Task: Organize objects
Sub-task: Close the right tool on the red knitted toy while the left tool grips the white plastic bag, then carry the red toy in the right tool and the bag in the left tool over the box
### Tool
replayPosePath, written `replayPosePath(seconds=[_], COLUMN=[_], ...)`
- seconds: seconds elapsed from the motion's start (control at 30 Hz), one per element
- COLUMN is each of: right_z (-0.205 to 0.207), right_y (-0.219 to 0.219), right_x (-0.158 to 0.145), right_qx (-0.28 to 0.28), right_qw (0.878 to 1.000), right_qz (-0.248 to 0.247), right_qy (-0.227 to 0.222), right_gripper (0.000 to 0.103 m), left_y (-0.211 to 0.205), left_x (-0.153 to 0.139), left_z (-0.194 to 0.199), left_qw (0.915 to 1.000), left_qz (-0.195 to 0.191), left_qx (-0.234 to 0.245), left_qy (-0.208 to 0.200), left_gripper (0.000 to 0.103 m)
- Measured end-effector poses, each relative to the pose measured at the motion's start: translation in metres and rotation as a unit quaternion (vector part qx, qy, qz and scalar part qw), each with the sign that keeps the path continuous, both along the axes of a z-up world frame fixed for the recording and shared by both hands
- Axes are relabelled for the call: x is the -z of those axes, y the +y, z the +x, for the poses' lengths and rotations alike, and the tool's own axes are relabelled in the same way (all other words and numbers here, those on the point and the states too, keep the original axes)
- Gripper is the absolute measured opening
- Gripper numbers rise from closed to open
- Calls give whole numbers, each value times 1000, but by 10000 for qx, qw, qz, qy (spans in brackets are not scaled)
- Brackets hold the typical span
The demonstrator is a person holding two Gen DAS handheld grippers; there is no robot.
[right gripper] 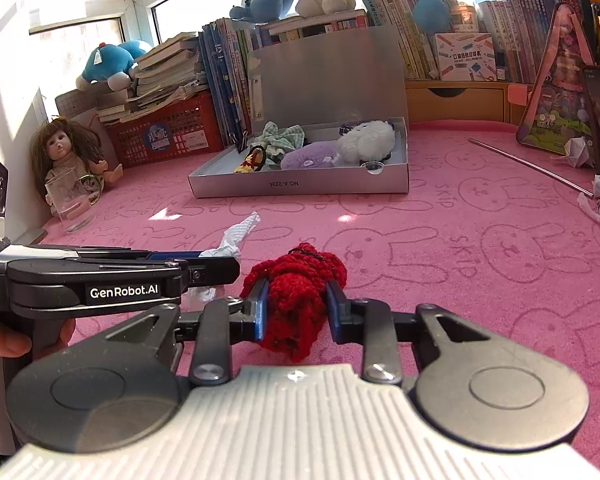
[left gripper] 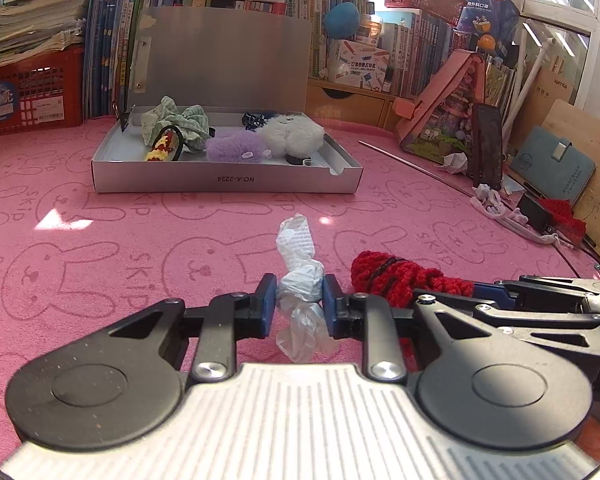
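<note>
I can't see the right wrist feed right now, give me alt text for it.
The right gripper is shut on a red crocheted item on the pink bunny-print mat. At left, the left gripper holds a crumpled white tissue. Behind sits an open grey box of fluffy accessories, before bookshelves.

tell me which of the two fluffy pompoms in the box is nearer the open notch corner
The white pompom. It lies toward the notched end of the silver box; the purple pompom sits beside it, nearer the middle.
</note>
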State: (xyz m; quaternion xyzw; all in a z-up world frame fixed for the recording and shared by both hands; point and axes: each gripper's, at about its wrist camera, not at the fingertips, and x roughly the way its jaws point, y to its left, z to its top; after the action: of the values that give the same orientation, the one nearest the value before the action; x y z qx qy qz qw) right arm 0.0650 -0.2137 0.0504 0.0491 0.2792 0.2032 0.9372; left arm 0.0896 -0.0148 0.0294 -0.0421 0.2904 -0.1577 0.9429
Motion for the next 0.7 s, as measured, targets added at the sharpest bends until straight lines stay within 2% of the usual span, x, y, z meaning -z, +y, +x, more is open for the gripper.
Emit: replayPosePath(seconds=[0.3, 0.7], right_z=[37, 93], right_y=[-8, -8], right_x=[-21, -33], right_qx=[282, 534], right_qw=[9992, 9978], right_qz=[282, 399], right_qy=[-96, 34], right_gripper=[32, 22], left_y=[11, 17], left_x=[-22, -36], left_z=[37, 86], left_qw=[9993, 9978], left_qz=[73, 223], left_qx=[-292, -525], left_qy=[-200, -334], left_gripper=[29, 29])
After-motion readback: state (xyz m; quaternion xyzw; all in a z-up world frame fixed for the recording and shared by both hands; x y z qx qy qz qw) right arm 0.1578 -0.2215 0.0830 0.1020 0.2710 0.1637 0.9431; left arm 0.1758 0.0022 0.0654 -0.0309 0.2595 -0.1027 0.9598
